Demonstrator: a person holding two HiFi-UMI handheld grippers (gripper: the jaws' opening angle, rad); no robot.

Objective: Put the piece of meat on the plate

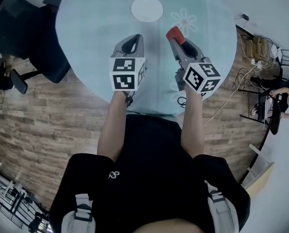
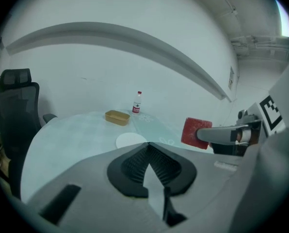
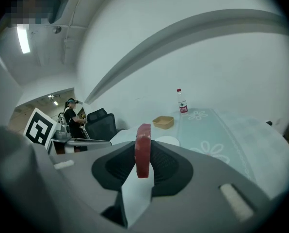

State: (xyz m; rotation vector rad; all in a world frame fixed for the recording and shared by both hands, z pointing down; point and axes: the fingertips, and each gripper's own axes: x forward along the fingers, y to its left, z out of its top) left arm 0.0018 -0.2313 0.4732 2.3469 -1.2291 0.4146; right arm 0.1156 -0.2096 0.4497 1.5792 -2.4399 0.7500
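Clamps piece of meat (image 3: 143, 149) in right gripper (image 3: 143, 165): pads on the two broad faces, set on edge, upper part poking up past the pads. Holds it in the air over near half of table (image 1: 96, 28), w/ plate (image 1: 147, 8) further ahead, apart from it & bare. Keeps left gripper (image 2: 147, 147) alongside, jaws pressed together, nothing btw them.

Handling, as a guess:
- Looks light, prob. a foam or rubbery prop.
- Rough red faces, so not slippery.
- May give a little under the pads, though no crushing visible.
- Not fragile.
- Best taken as now, across the thin dimension. An edge-to-edge grip would likely let it twist.
- Prob. won't stand on edge once let go, so should flop flat. Calls for lowering close to plate before release.

Views:
- Head view gives layout from above, w/ both grippers side by side, plate beyond, chair (image 1: 33, 38) at left. Shows the meat only as a small red end.
- Right gripper view alone shows the pinch & how thin the slab is. Also catches a person (image 3: 74, 113) far back.
- Left gripper view shows the broad squarish face from the side.
- Both gripper views add bottle (image 2: 137, 103) & tan tray (image 2: 117, 117) past the plate, not made out in head view.
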